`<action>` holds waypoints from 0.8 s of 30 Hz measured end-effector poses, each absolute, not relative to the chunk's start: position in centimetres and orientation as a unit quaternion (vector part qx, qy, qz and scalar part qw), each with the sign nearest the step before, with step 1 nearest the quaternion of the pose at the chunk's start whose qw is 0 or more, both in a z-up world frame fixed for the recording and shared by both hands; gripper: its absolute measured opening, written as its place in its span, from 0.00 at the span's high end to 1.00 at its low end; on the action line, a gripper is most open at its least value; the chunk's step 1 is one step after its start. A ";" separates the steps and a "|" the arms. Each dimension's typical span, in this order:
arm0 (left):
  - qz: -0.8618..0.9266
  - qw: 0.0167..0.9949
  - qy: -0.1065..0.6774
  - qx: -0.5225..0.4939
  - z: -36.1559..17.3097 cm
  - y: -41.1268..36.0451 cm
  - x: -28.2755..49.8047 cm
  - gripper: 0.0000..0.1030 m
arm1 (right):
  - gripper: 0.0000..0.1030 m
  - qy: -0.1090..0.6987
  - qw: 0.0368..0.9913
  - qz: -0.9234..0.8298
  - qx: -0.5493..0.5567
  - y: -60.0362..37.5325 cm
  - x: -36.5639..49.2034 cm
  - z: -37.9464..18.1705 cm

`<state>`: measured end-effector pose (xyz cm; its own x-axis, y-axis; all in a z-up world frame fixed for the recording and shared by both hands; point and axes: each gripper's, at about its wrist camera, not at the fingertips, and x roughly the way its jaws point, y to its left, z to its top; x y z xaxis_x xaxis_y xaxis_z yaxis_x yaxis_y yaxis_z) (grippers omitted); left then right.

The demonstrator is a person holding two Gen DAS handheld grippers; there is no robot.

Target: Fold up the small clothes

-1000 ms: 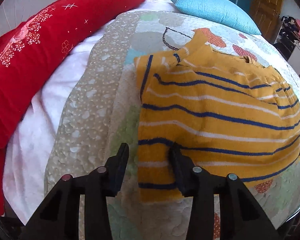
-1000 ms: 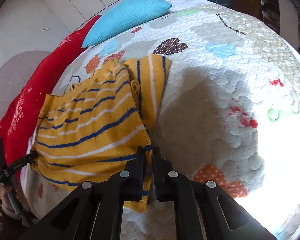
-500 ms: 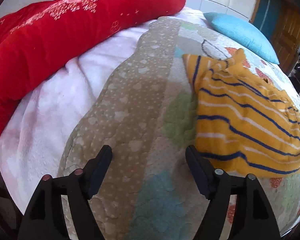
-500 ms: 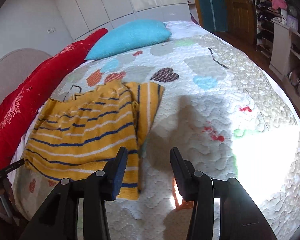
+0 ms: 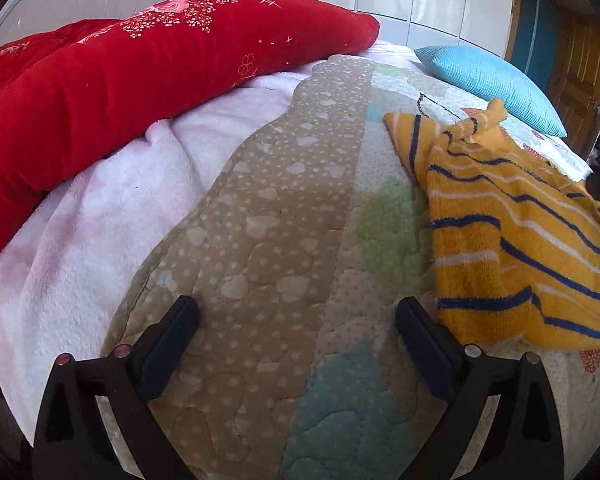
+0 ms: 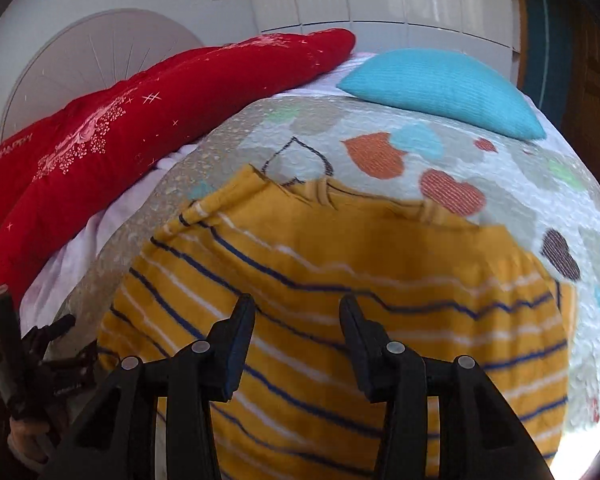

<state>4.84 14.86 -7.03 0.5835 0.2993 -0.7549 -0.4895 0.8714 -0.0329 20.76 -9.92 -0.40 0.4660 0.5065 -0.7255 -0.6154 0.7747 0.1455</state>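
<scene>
A small yellow sweater with blue and white stripes [image 5: 512,240] lies partly folded on the quilted bed. In the left wrist view it is at the right. My left gripper [image 5: 298,326] is wide open and empty over the beige quilt strip, left of the sweater. In the right wrist view the sweater [image 6: 340,280] fills the middle. My right gripper [image 6: 298,322] is open and empty, hovering over the sweater's striped body. The left gripper also shows at the lower left of the right wrist view [image 6: 28,344].
A long red cushion [image 5: 140,76] lies along the far left of the bed, with a pink fleece blanket [image 5: 100,208] under it. A turquoise pillow [image 6: 440,88] sits at the head. The patterned quilt [image 5: 284,216] covers the bed. A wooden door [image 5: 580,64] is at the far right.
Both grippers have let go of the sweater and opened. The left one swung left, off the sweater, over the quilt. The right one moved to face the sweater's body.
</scene>
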 end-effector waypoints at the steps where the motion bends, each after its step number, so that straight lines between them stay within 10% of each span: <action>1: 0.223 0.883 0.395 -0.119 -7.1 14.8 4.7 0.04 | 0.53 0.395 0.853 0.329 -0.088 -7.6 21.5 -0.6; 12: 0.211 0.895 0.369 -0.134 -7.0 14.8 3.6 0.04 | 0.49 0.425 0.824 0.294 -0.234 8.9 28.4 -5.6; 24: 0.231 0.876 0.355 -0.232 -4.2 17.0 -3.9 0.04 | 0.36 0.369 0.820 0.366 -0.241 2.3 20.2 -1.0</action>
